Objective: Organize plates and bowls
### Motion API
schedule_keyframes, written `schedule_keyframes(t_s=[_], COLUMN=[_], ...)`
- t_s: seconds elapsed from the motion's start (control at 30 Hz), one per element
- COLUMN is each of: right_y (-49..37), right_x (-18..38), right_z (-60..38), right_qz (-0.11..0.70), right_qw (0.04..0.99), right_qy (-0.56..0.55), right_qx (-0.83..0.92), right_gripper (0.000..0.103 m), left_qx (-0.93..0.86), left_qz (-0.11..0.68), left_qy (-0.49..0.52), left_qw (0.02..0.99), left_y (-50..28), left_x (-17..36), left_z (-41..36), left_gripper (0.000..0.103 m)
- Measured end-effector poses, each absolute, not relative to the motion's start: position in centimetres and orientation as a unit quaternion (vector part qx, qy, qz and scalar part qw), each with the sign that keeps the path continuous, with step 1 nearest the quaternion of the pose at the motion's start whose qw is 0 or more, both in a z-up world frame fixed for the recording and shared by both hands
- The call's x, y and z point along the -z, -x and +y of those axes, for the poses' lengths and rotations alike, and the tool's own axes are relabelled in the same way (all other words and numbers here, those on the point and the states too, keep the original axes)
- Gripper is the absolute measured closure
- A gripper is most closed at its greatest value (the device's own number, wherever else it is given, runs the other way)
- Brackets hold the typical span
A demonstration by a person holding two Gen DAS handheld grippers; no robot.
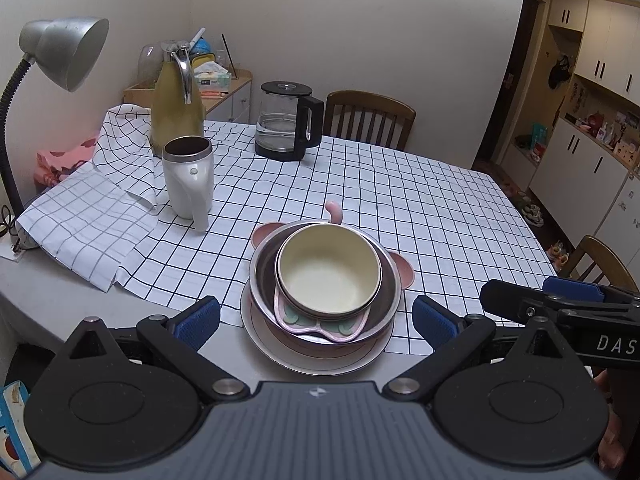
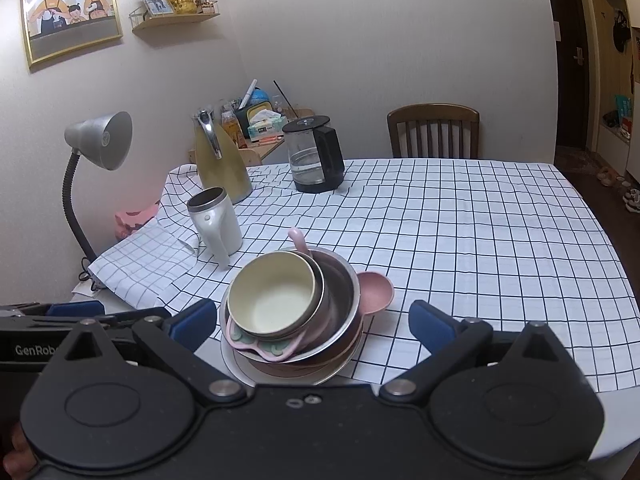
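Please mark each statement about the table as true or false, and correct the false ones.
1. The cream bowl sits on top of the stack. True.
2. The left gripper is shut on the steel bowl. False: its jaws stand open, holding nothing.
3. The glass kettle has a black handle. True.
4. The white mug lies on its side. False: it stands upright.
5. The right gripper is open. True.
6. The stack rests on a wooden tray. False: a round plate is at the bottom.

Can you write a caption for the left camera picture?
Open left tool faces a stack of dishes on the checked tablecloth.
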State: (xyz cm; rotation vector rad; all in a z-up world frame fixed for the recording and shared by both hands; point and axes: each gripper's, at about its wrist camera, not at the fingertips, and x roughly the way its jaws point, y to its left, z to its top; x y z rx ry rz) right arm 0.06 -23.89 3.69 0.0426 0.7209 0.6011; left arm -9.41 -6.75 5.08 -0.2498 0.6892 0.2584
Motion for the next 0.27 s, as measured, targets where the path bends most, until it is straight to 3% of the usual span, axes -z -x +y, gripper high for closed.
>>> schedule_keyframes(t_s=[0.27], right_y=[-0.7], right_x=[-3.4], right_z=[-22.8], right_qz=[0.351], right_qw=[0.890], right_qy=[-0.020], right_qx=[-0.290], right_gripper=[0.000], left_qx=[-0.122], left_qz=[0.339], left_qy=[0.127], left_qw=[0.924], left_y=[8.6], left_x=[-4.8], left_z=[-5.5], left_gripper=[0.000])
